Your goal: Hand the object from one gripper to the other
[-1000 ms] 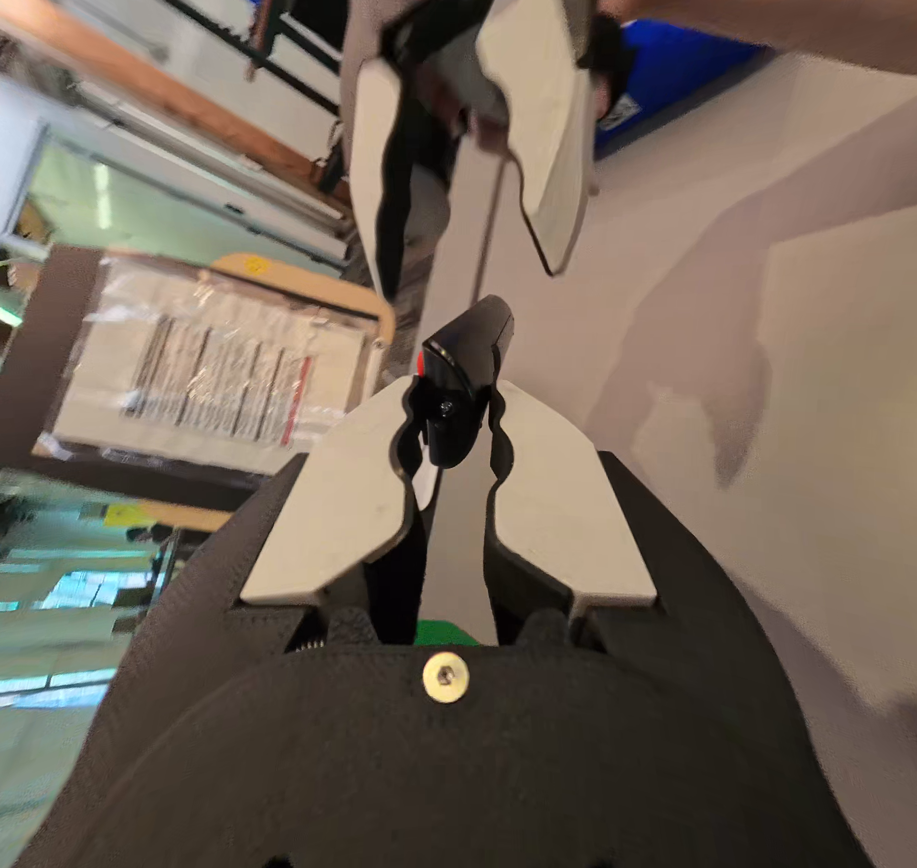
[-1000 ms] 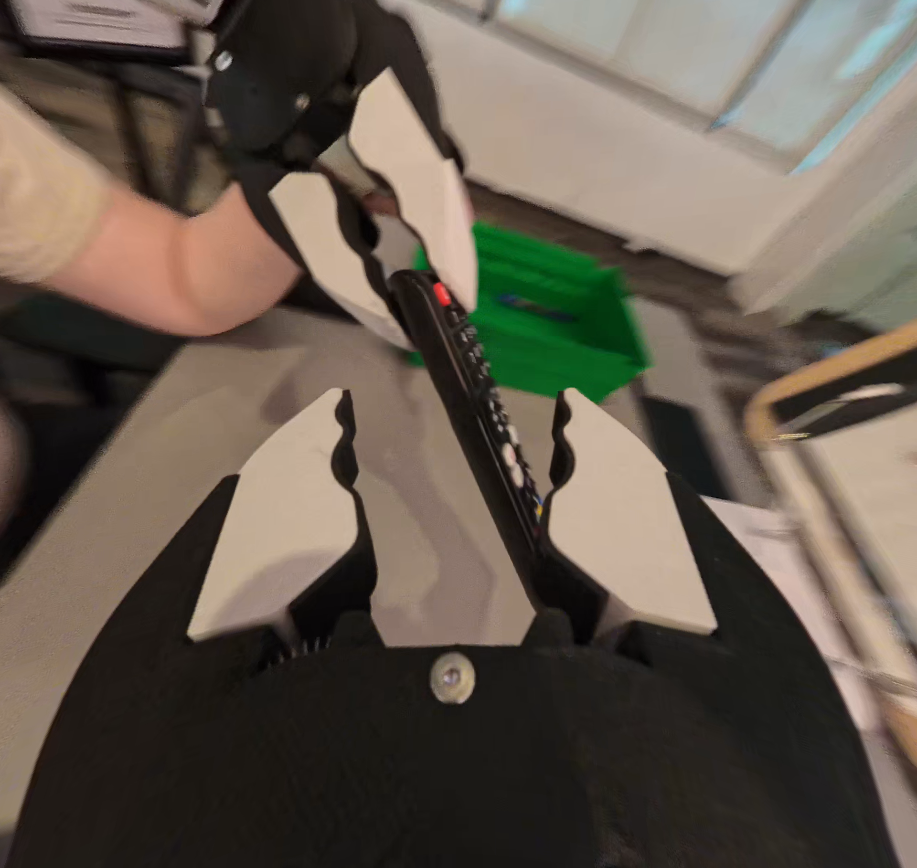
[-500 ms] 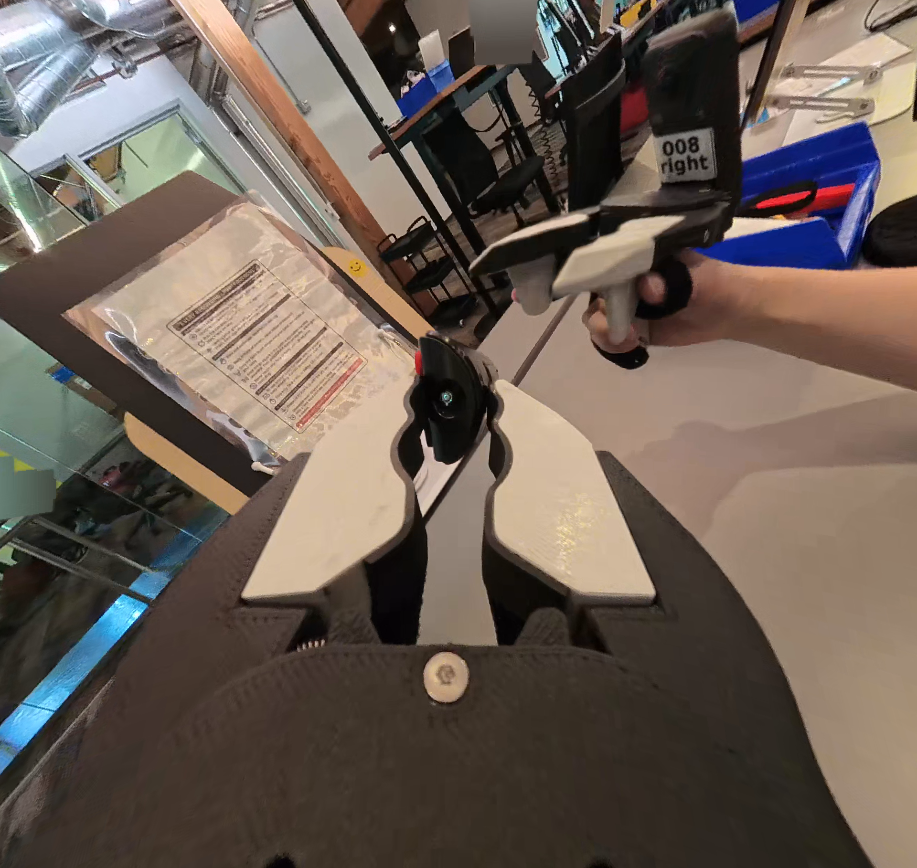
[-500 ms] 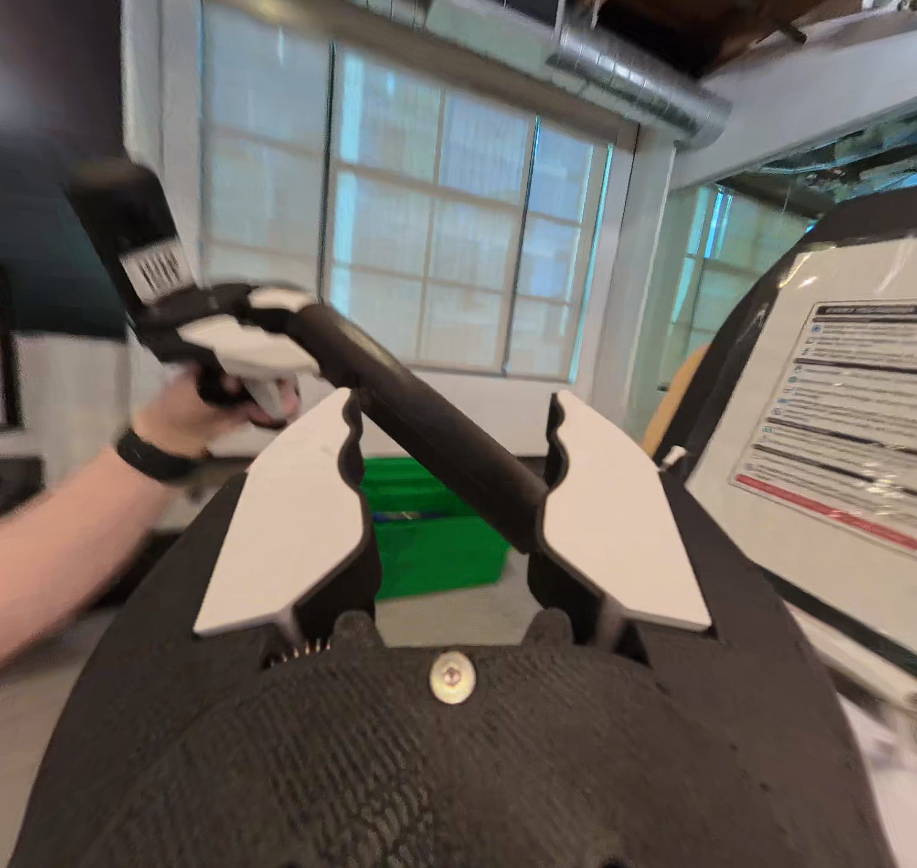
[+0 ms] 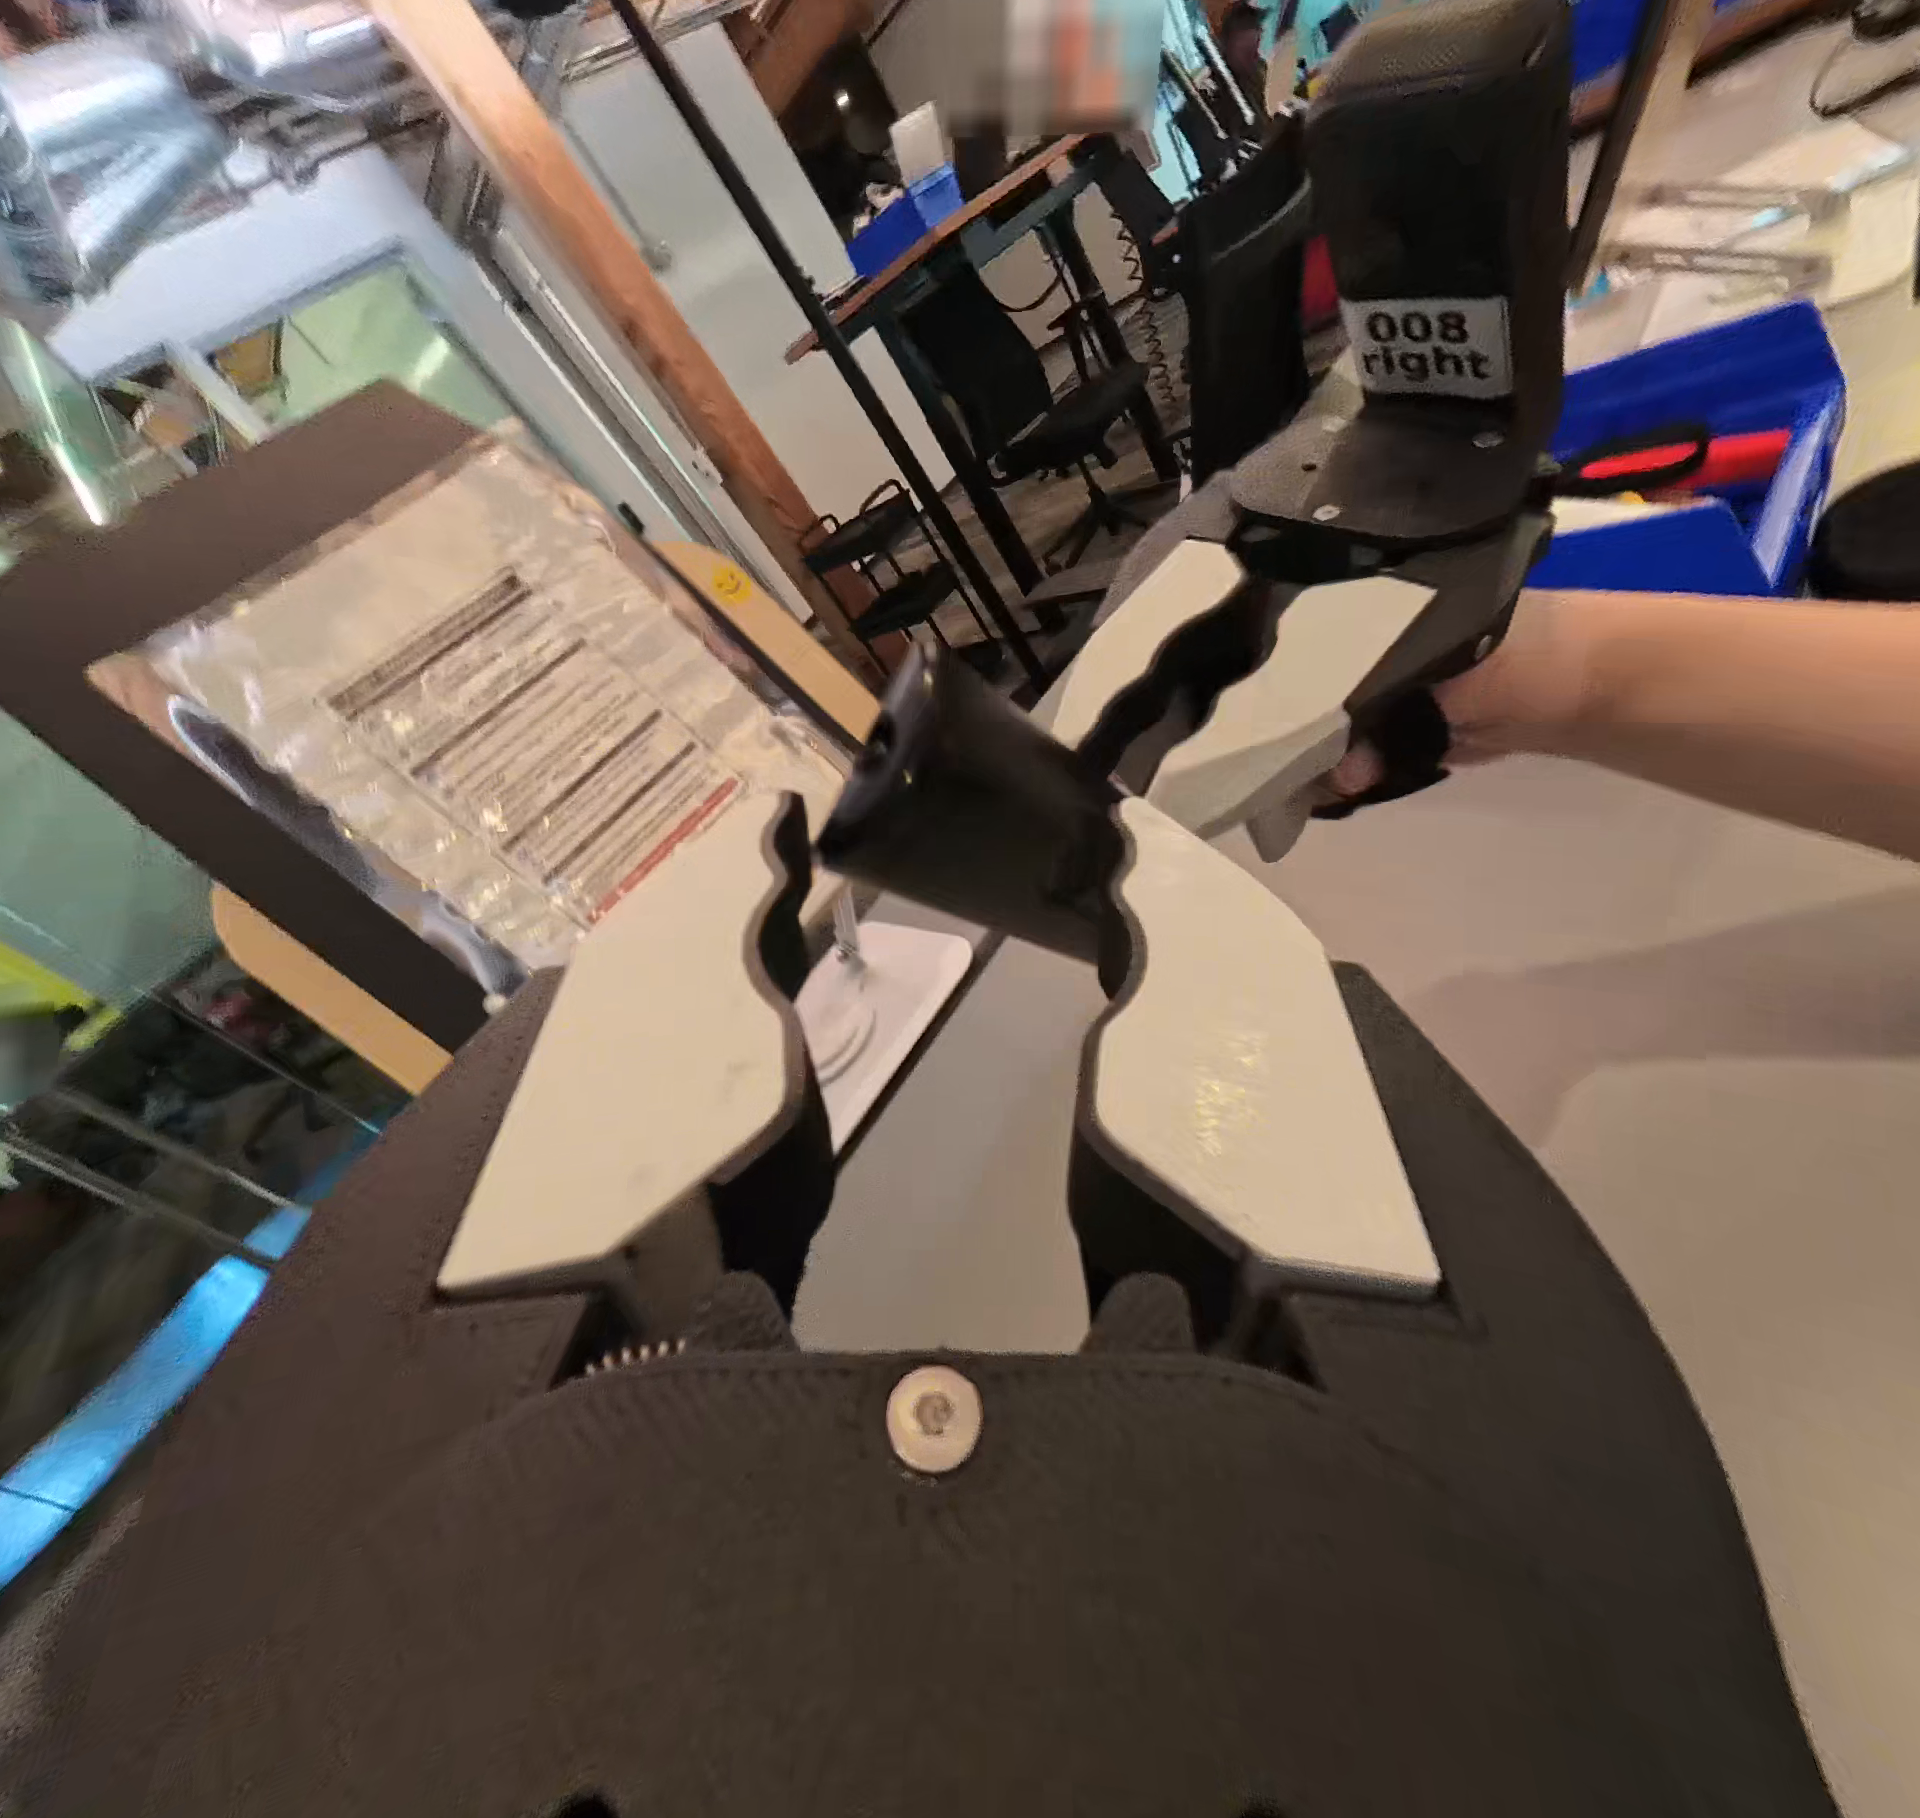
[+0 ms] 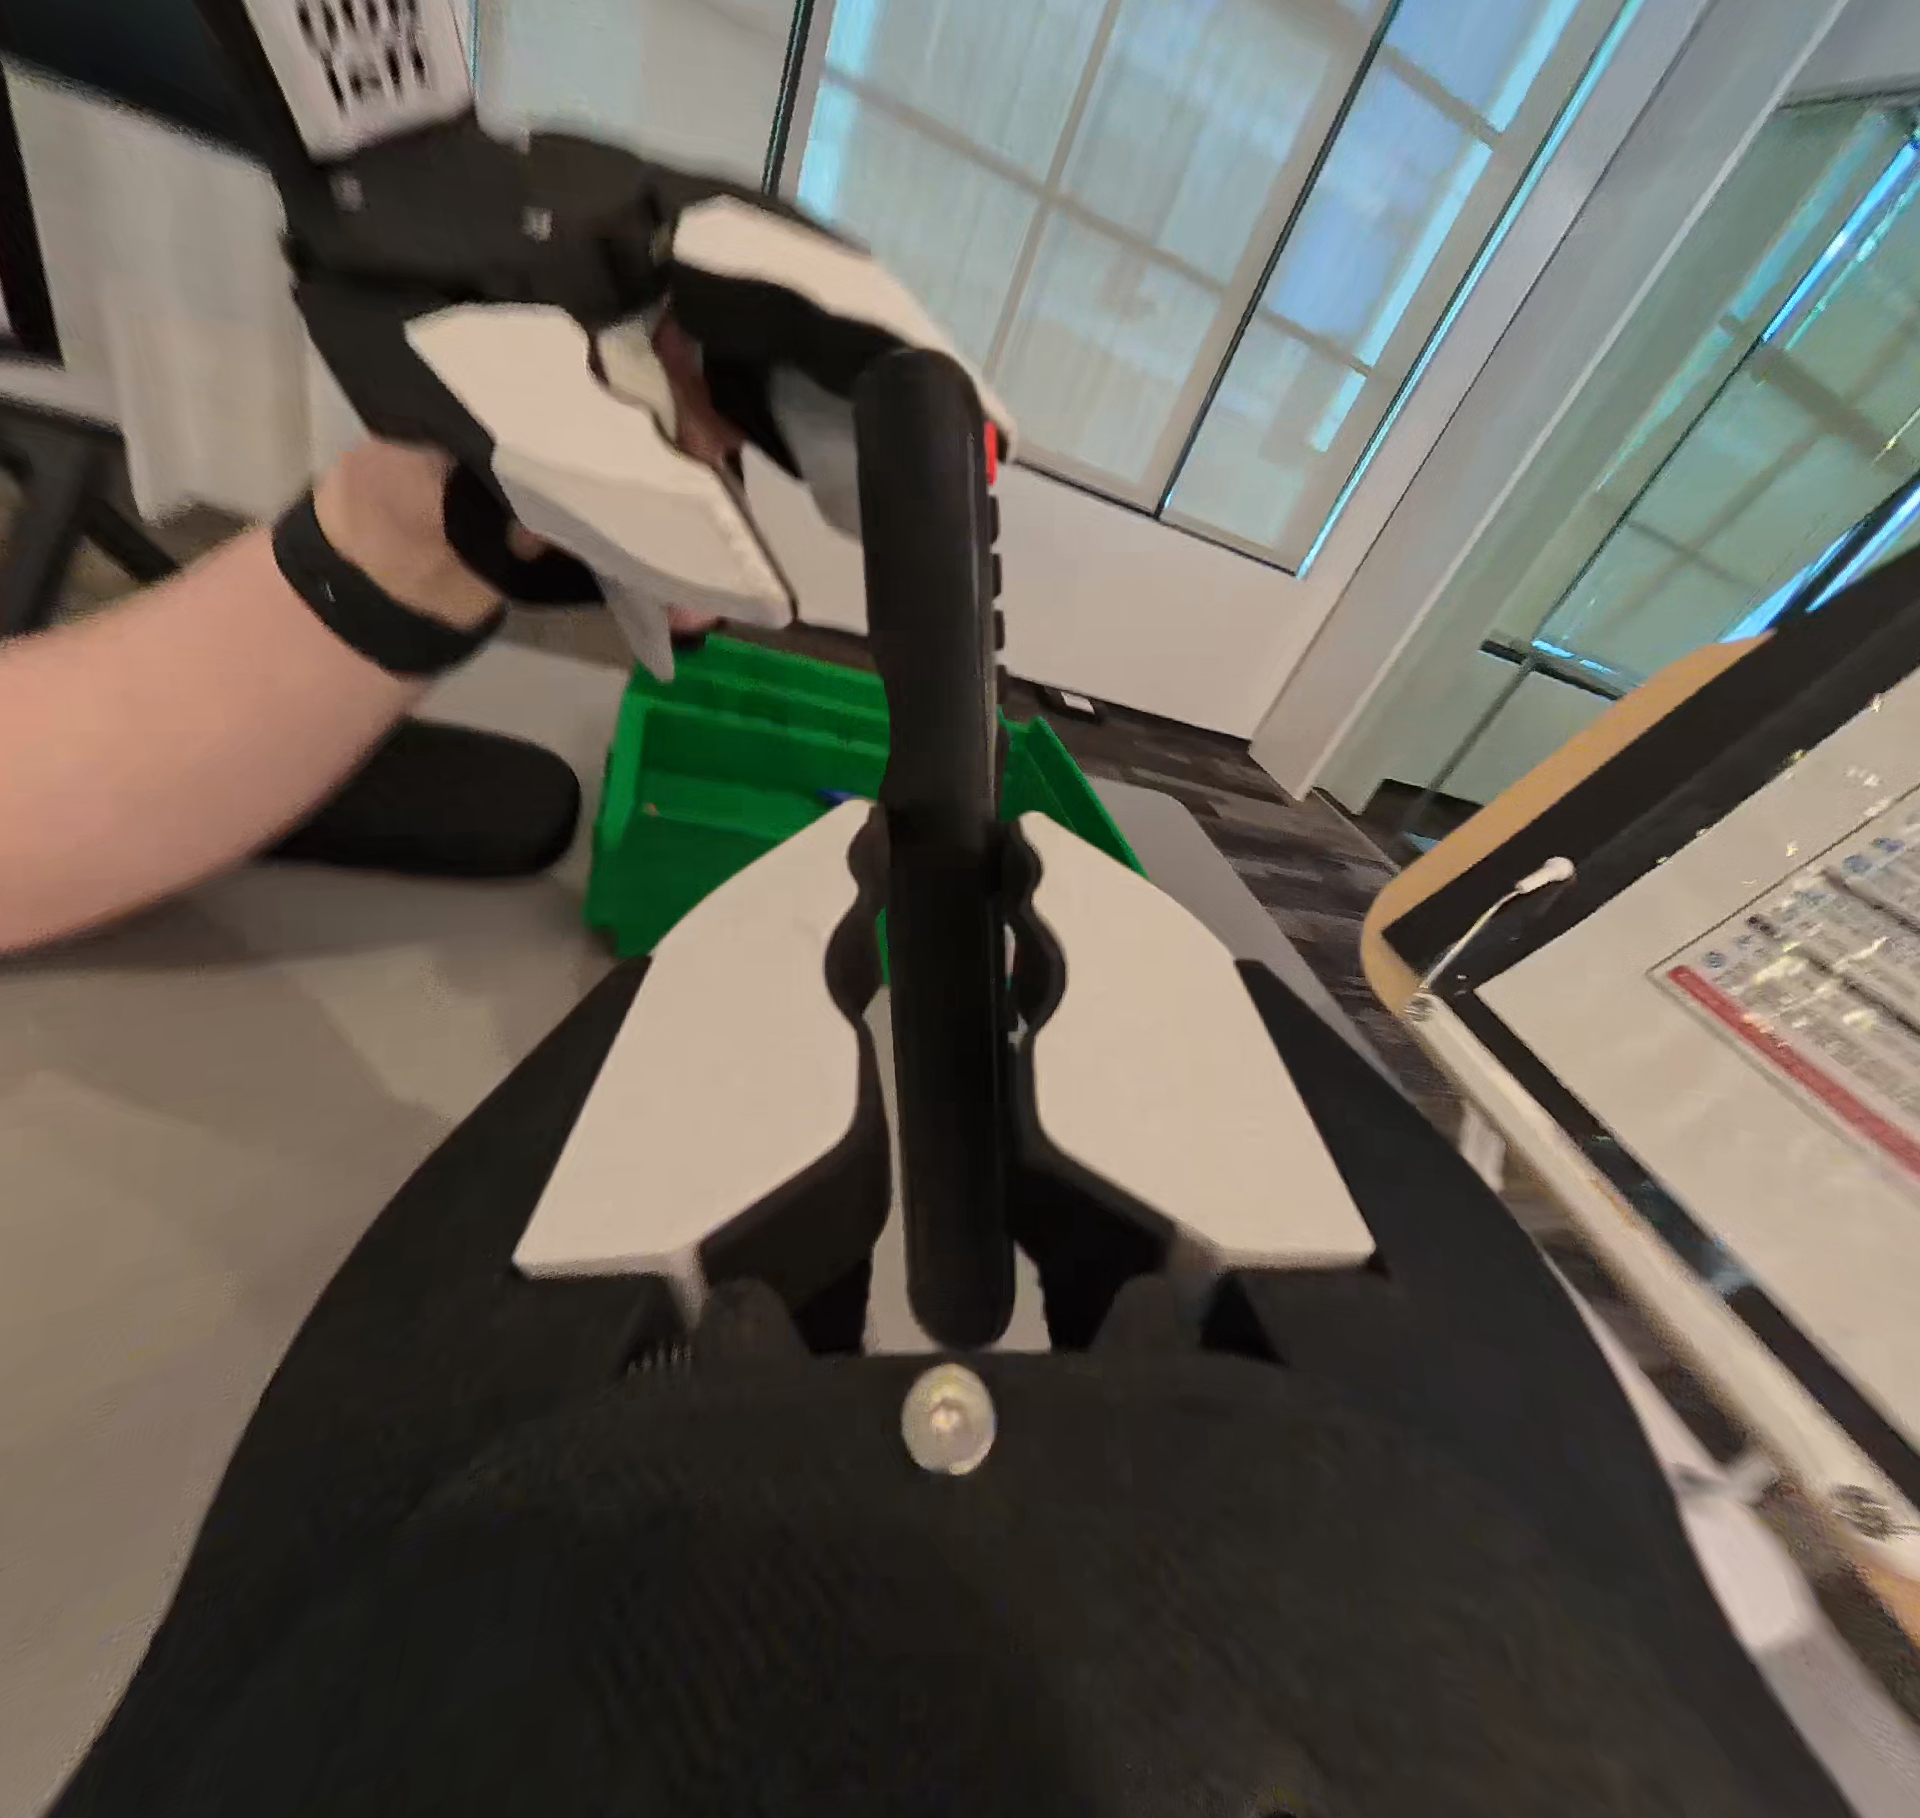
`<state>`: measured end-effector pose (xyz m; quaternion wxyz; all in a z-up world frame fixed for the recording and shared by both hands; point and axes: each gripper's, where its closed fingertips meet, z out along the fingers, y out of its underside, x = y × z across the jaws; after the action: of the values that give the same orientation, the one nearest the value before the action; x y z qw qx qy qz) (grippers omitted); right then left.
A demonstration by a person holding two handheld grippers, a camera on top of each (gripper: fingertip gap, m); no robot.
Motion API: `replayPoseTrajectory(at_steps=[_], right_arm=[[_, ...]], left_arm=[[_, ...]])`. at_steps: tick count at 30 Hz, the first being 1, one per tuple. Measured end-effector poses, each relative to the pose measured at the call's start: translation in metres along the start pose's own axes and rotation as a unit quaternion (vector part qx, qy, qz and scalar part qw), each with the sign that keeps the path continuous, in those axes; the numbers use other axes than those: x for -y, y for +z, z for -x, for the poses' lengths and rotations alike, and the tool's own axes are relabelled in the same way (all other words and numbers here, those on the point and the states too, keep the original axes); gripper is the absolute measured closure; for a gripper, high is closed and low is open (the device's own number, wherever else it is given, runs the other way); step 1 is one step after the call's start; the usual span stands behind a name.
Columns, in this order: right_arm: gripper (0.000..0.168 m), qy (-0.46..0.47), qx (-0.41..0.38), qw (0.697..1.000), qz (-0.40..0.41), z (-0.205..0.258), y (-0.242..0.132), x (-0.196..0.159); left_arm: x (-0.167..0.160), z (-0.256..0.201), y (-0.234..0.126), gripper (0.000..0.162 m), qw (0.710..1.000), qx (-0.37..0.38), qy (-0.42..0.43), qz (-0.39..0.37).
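A long black remote control (image 6: 925, 625) with a red button near its far end is the object. My right gripper (image 6: 940, 833) is shut on its near end, and the remote stands straight out between the fingers. My left gripper (image 5: 956, 823) is open, jaws wide apart, with the remote's (image 5: 966, 833) other end lying loosely between the fingertips. In the left wrist view the right gripper (image 5: 1101, 750) comes in from the upper right, held by a hand. In the right wrist view the left gripper (image 6: 878, 511) sits at the remote's far end, blurred.
A grey table (image 5: 1558, 989) lies below both grippers. A green bin (image 6: 748, 781) stands at its far edge. A blue bin (image 5: 1714, 480) is at the right. A dark board with a laminated sheet (image 5: 499, 708) stands beside the table, with a white stand base (image 5: 894, 979). The left gripper's tips are roughly 5 cm from the right gripper's.
My left gripper has opened off the remote. My right gripper, open half a second ago, has shut on the remote's other end and now holds it straight ahead.
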<state>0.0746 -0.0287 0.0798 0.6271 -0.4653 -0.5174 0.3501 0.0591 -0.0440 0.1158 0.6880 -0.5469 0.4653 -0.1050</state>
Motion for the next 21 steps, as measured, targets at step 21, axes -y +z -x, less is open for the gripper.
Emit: replayPoseTrajectory(at_steps=[21], right_arm=[[0.15,0.721,0.139,0.622,-0.272,-0.039,0.002,-0.002]], left_arm=[[-0.025,-0.019,0.035,0.099,0.92,0.136,0.366,0.017]])
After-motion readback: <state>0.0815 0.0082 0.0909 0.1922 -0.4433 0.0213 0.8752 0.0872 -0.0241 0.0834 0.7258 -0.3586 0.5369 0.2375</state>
